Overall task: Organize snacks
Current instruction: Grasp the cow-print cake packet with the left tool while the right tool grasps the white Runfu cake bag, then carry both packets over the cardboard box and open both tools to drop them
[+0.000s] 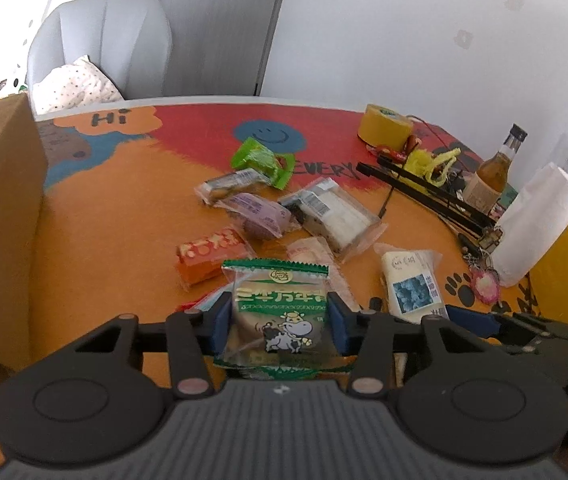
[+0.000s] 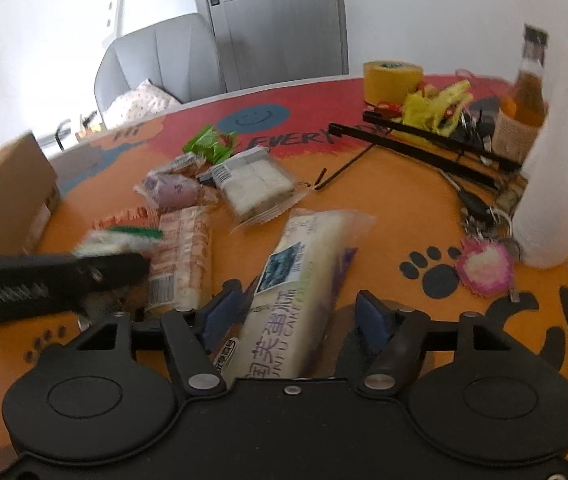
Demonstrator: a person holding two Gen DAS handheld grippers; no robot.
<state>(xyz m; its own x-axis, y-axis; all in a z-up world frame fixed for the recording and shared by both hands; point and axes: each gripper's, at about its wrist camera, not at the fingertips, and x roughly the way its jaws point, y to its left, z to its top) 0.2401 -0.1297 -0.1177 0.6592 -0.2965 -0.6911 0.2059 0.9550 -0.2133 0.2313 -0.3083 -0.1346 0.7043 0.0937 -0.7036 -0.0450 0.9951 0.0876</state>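
A green packet with a cartoon cow (image 1: 280,312) stands upright between the blue pads of my left gripper (image 1: 280,320), which is shut on its sides just above the orange tablecloth (image 1: 104,240). A long white cake packet (image 2: 300,276) lies on the cloth between the jaws of my right gripper (image 2: 296,314). The left pad is at the packet's edge and a gap shows at the right pad, so this gripper is open. More snacks lie beyond: an orange-red packet (image 1: 212,256), a purple one (image 1: 260,212), a clear pack of white squares (image 1: 336,212) and a bright green wrapper (image 1: 262,160).
A cardboard box (image 1: 0,208) stands at the left edge. At the right are a paper towel roll (image 2: 564,160), a brown bottle (image 1: 492,172), a yellow tape roll (image 1: 384,126), black rods (image 2: 424,148) and a pink keychain pompom (image 2: 484,268). A grey chair (image 1: 104,40) is behind the table.
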